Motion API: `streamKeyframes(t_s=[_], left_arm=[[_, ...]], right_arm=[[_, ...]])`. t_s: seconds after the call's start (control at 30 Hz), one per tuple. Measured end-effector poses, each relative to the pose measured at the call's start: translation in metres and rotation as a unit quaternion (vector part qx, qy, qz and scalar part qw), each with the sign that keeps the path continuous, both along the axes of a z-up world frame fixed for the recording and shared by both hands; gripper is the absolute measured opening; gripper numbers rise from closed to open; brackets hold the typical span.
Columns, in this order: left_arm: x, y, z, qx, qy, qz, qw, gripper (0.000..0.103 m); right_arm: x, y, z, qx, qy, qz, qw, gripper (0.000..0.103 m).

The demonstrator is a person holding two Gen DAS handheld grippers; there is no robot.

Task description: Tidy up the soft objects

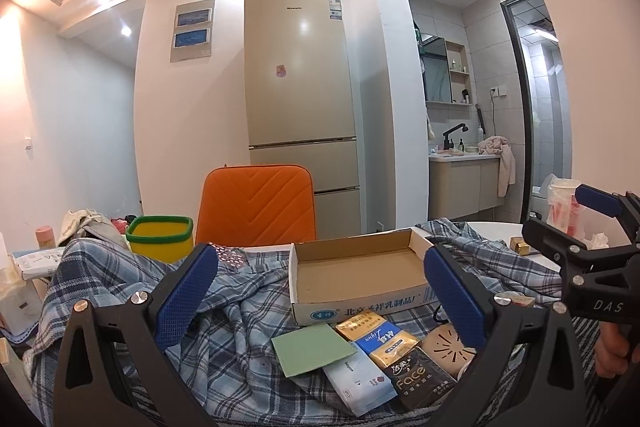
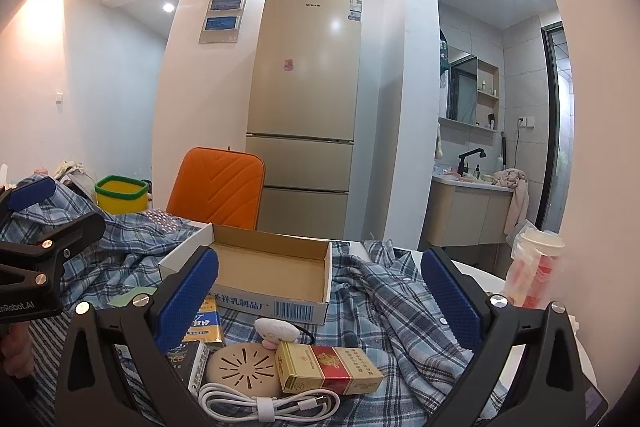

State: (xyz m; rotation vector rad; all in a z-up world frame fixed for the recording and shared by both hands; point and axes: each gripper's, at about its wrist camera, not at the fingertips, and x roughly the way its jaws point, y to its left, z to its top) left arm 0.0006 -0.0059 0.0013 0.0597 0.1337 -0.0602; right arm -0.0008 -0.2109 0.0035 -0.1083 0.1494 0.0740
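Observation:
An empty cardboard box lies on a blue plaid shirt spread over the table. In front of it lie tissue packs: a gold-blue one, a black "Face" one, a white one, plus a green pad. My left gripper is open and empty above the packs. My right gripper is open and empty above a red-gold carton, a beige round disc and a coiled white cable.
A yellow bin with a green rim stands at the back left. An orange chair stands behind the table, a fridge beyond. A bagged paper cup stands at the right table edge.

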Motion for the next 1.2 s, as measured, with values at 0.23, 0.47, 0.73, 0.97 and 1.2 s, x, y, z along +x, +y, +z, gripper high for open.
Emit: streamKeyframes(t_s=[0.23, 0.47, 0.73, 0.97, 1.2], left_arm=[[-0.008, 0.004, 0.013, -0.01, 0.021, 0.002, 0.9997, 0.103], [-0.018, 0.001, 0.015, -0.011, 0.06, -0.001, 0.9981, 0.103], [-0.012, -0.006, 0.007, -0.002, 0.107, 0.007, 0.9942, 0.103], [-0.004, -0.004, -0.006, -0.008, 0.137, 0.011, 0.9904, 0.103], [0.006, 0.003, -0.016, -0.024, 0.166, 0.017, 0.9857, 0.103]], right_arm=[[0.005, -0.013, 0.021, 0.024, 0.041, 0.008, 0.999, 0.103], [0.014, -0.029, 0.028, 0.061, 0.128, 0.033, 0.989, 0.103], [0.013, -0.024, 0.008, 0.034, 0.156, 0.039, 0.986, 0.103], [0.022, -0.025, -0.004, 0.028, 0.195, 0.047, 0.979, 0.103], [0.033, -0.023, -0.02, 0.021, 0.234, 0.046, 0.971, 0.103]])
